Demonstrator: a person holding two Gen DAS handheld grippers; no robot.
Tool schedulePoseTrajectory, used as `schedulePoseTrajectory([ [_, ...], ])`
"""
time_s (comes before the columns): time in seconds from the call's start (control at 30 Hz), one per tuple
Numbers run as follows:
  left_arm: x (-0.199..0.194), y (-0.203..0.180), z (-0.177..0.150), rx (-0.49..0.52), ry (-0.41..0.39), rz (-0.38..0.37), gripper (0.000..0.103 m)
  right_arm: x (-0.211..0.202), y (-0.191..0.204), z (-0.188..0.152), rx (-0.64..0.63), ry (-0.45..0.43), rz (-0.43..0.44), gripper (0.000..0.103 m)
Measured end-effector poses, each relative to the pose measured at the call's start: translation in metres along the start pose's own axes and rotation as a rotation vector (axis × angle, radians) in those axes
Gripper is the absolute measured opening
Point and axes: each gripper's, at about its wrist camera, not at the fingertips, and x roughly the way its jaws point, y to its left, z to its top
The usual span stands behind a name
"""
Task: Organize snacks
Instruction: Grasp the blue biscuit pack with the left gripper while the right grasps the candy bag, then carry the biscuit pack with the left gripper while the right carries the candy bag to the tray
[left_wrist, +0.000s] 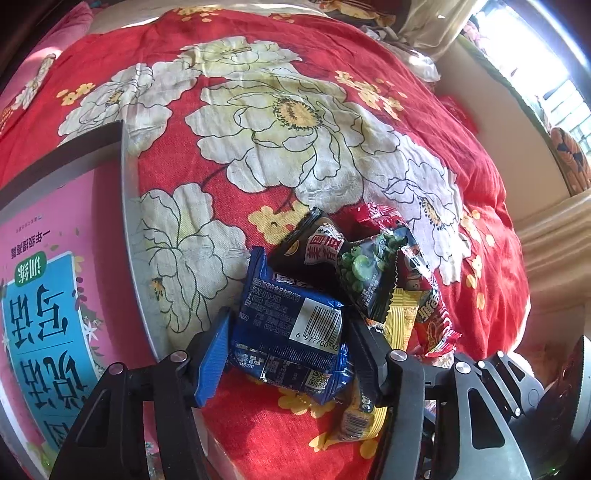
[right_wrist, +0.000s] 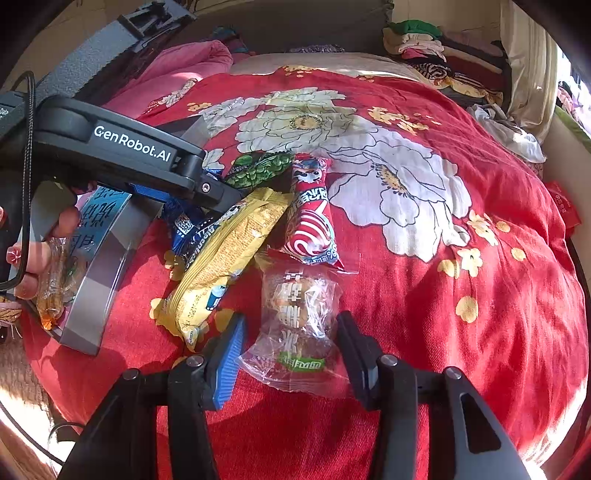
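The left tongs (left_wrist: 286, 354) sit narrowed around a blue snack packet (left_wrist: 291, 332), the blue pad pressing its left edge and the black finger against its right edge, barcode side up. Under and just right of that packet lies a yellow packet (left_wrist: 360, 417), partly hidden by the black finger. Just beyond, a black green-pea packet (left_wrist: 364, 273) rests on the blue one's far corner and overlaps a red packet (left_wrist: 428, 306) to its right. All of this pile lies on a bed under a red bedspread with large white flowers (left_wrist: 295, 129). To the left stands a grey tray (left_wrist: 129, 221) lined with a pink printed sheet, its rim close beside the blue packet.

The right tongs (right_wrist: 290, 349) stand wide, one finger on each side of a clear wrapped pastry (right_wrist: 299, 314) that lies flat on the bedspread (right_wrist: 461, 314); neither pad clearly touches it. Just past it lies the red lollipop-print packet (right_wrist: 314, 214), and to the left the long yellow packet (right_wrist: 225, 254) slants across the pile, touching the left tool's finger. The green-pea packet (right_wrist: 258, 168) shows behind. The grey tray (right_wrist: 96, 295) sits at the left, another clear-wrapped snack (right_wrist: 55, 284) inside. At the far right corner, folded clothes (right_wrist: 417, 40) are stacked by the wall.
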Motion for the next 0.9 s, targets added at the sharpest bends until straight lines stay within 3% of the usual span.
schedulePoseTrajectory([
  [0.5,-0.031,0.016,-0.038,-0.084,-0.006,-0.134,0.055,-0.018,-0.014,-0.005,0.102,-0.017,0.075,0.048],
  [0.9,-0.071,0.022,-0.067,-0.093,-0.046,-0.167,0.055,-0.019,-0.008,-0.007,0.102,-0.001,0.097,0.047],
])
